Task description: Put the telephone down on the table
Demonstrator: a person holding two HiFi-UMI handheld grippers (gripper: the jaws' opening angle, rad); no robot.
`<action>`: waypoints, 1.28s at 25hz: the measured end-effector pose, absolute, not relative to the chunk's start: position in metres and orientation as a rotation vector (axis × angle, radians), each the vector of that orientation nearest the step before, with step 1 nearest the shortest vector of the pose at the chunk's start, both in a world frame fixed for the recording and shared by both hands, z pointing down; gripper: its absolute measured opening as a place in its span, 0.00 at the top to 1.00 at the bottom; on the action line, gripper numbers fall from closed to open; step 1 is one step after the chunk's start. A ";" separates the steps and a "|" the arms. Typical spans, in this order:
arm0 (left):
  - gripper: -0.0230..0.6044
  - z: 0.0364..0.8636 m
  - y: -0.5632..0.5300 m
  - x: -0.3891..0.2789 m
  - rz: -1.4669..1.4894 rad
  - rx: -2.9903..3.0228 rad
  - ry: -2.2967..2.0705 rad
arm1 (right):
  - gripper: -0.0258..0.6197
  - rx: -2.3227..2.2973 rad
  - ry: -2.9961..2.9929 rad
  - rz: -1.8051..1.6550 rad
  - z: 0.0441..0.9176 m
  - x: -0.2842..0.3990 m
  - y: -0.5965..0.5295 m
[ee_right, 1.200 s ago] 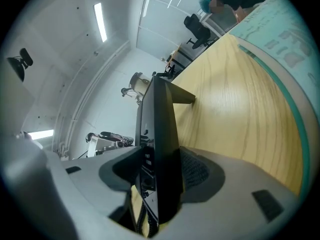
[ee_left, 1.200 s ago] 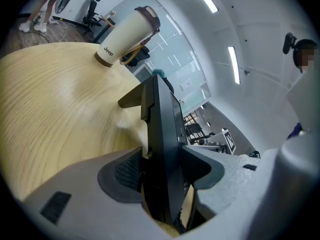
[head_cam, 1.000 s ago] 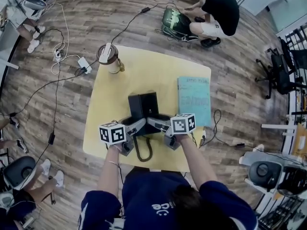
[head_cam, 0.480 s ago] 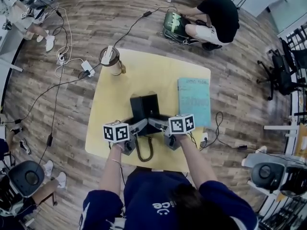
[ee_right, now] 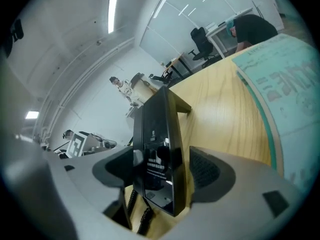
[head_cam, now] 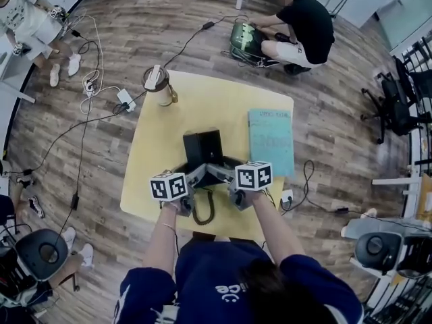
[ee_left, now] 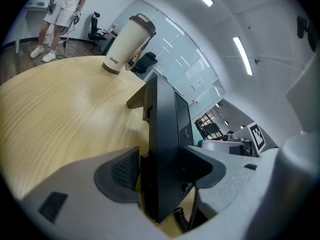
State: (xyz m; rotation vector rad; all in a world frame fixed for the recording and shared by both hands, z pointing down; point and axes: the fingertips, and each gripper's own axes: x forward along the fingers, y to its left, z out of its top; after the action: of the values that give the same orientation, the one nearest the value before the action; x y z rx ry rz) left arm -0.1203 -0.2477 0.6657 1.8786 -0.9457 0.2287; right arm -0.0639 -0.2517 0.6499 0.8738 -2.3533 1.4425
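Black phone (head_cam: 202,147) rests on table (head_cam: 202,103); L gripper (head_cam: 196,177) & R gripper (head_cam: 217,171) jaws have just been opening, now wide around it: put-down looks done.

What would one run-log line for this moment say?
telephone: on table | left claw: just opened, telephone between, ungripped | right claw: same
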 end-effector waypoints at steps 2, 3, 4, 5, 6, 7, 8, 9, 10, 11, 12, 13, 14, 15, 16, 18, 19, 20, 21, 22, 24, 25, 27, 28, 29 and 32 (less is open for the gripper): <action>0.55 0.664 -0.247 -0.123 0.231 1.872 -0.987 | 0.41 0.920 -2.349 1.383 0.647 -0.059 -0.255; 0.55 0.662 -0.246 -0.124 0.227 1.871 -1.011 | 0.40 0.938 -2.348 1.359 0.645 -0.056 -0.255; 0.55 0.659 -0.247 -0.126 0.213 1.871 -1.037 | 0.40 0.953 -2.349 1.337 0.642 -0.053 -0.255; 0.55 0.655 -0.248 -0.128 0.194 1.872 -1.061 | 0.40 0.967 -2.353 1.317 0.640 -0.050 -0.254; 0.55 0.650 -0.248 -0.130 0.178 1.875 -1.080 | 0.40 0.976 -2.358 1.301 0.637 -0.047 -0.253; 0.55 0.647 -0.247 -0.131 0.170 1.881 -1.094 | 0.40 0.982 -2.364 1.289 0.635 -0.044 -0.251; 0.55 0.644 -0.247 -0.132 0.172 1.890 -1.105 | 0.40 0.985 -2.370 1.281 0.632 -0.042 -0.250; 0.55 0.642 -0.246 -0.133 0.178 1.900 -1.114 | 0.40 0.990 -2.378 1.274 0.629 -0.040 -0.249; 0.55 0.640 -0.244 -0.133 0.183 1.909 -1.120 | 0.40 0.996 -2.387 1.268 0.626 -0.038 -0.248; 0.55 0.638 -0.241 -0.132 0.182 1.917 -1.121 | 0.40 1.003 -2.395 1.262 0.622 -0.036 -0.247; 0.55 0.636 -0.238 -0.130 0.177 1.922 -1.117 | 0.40 1.012 -2.404 1.257 0.619 -0.034 -0.246; 0.55 0.634 -0.234 -0.128 0.170 1.926 -1.113 | 0.40 1.022 -2.413 1.253 0.616 -0.031 -0.244; 0.55 0.632 -0.231 -0.127 0.167 1.931 -1.116 | 0.40 1.032 -2.421 1.250 0.612 -0.029 -0.243; 0.55 0.629 -0.229 -0.127 0.168 1.937 -1.127 | 0.40 1.040 -2.429 1.247 0.609 -0.027 -0.242; 0.55 0.627 -0.227 -0.127 0.171 1.944 -1.145 | 0.40 1.047 -2.438 1.244 0.606 -0.025 -0.241; 0.55 0.621 -0.223 -0.128 0.159 1.958 -1.179 | 0.40 1.059 -2.457 1.235 0.598 -0.022 -0.238; 0.55 0.618 -0.220 -0.128 0.145 1.964 -1.189 | 0.40 1.063 -2.469 1.234 0.594 -0.021 -0.237; 0.55 0.615 -0.216 -0.127 0.135 1.973 -1.197 | 0.40 1.067 -2.483 1.234 0.590 -0.020 -0.235; 0.55 0.611 -0.213 -0.126 0.132 1.987 -1.207 | 0.40 1.070 -2.495 1.231 0.585 -0.018 -0.234; 0.55 0.607 -0.210 -0.124 0.139 2.005 -1.218 | 0.40 1.072 -2.505 1.223 0.582 -0.016 -0.232; 0.55 0.599 -0.202 -0.119 0.167 2.048 -1.241 | 0.40 1.072 -2.515 1.199 0.577 -0.012 -0.227; 0.55 0.595 -0.199 -0.117 0.179 2.068 -1.252 | 0.40 1.072 -2.518 1.188 0.575 -0.010 -0.224; 0.55 0.587 -0.191 -0.113 0.191 2.103 -1.271 | 0.40 1.078 -2.523 1.164 0.574 -0.006 -0.216; 0.55 0.583 -0.187 -0.111 0.190 2.117 -1.277 | 0.40 1.083 -2.524 1.153 0.573 -0.004 -0.213; 0.55 0.579 -0.184 -0.109 0.185 2.128 -1.282 | 0.40 1.089 -2.526 1.144 0.573 -0.002 -0.209; 0.55 0.567 -0.177 -0.104 0.168 2.156 -1.297 | 0.40 1.111 -2.529 1.124 0.571 0.005 -0.201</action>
State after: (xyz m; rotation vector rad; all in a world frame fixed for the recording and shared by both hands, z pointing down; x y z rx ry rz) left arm -0.1043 -0.1768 0.5670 2.1561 -1.2968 0.1683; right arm 0.0047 -0.2005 0.5709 1.1110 -2.5292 1.1241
